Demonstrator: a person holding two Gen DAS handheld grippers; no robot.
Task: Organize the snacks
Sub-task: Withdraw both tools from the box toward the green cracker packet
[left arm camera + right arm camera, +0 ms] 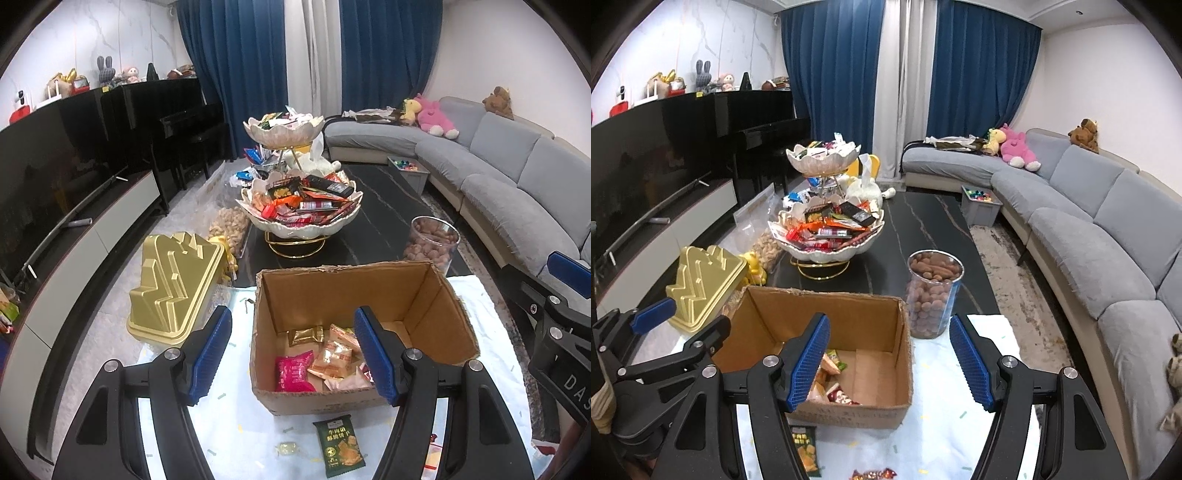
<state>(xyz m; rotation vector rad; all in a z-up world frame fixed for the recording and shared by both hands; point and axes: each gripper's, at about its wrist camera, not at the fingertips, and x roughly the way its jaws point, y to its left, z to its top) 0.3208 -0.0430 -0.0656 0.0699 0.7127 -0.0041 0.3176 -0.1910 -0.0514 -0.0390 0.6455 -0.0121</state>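
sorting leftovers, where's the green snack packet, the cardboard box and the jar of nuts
green snack packet (338, 448), left wrist view, middle of its printed front
cardboard box (343, 295), left wrist view, inner back wall
jar of nuts (932, 295), right wrist view, clear side wall

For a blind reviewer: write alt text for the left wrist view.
The open, empty left gripper hovers over a cardboard box holding a few snack packets, including a pink packet. A green packet lies on the white cloth before the box; a two-tier snack bowl stand and a gold tin lie beyond.
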